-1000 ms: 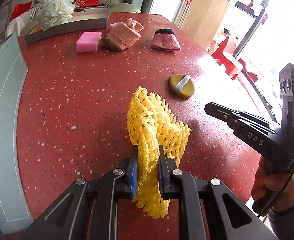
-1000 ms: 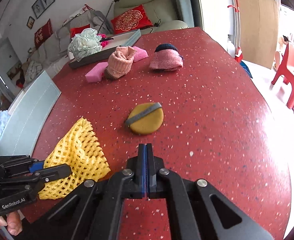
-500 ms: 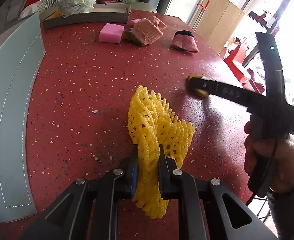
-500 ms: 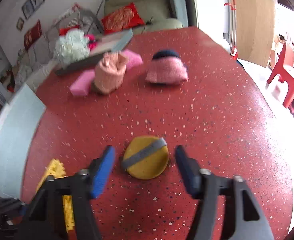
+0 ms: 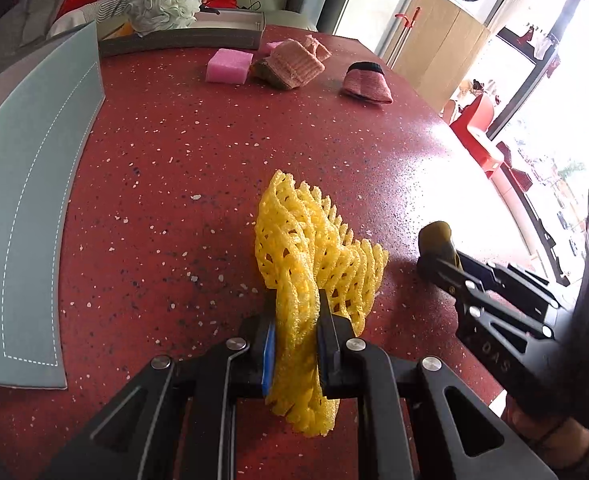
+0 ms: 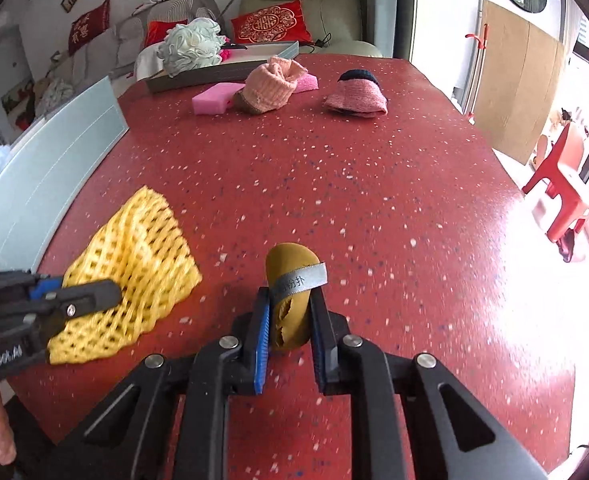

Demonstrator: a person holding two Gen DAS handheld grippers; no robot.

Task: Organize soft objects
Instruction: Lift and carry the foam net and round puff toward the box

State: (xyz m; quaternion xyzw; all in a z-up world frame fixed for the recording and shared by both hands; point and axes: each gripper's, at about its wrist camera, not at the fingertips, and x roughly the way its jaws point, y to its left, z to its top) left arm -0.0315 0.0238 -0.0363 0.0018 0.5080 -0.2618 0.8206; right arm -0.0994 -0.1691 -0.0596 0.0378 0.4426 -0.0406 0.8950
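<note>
Nearest us, our left gripper (image 5: 294, 344) is clamped on the yellow foam net (image 5: 314, 264), which bunches between the pads and fans out forward over the red table (image 5: 214, 152). Our right gripper (image 6: 290, 320) has just been closing and now pinches the mustard powder puff (image 6: 292, 288), squeezed narrow, its grey strap (image 6: 300, 278) crossing just beyond the pads. Straight ahead and well apart from both loads, past a pink sponge (image 6: 214, 102) and two knitted socks, lies the tray (image 6: 222, 70) holding a bath pouf (image 6: 190, 46). Its long side runs across our path, so we judge either hand could reach it.
</note>
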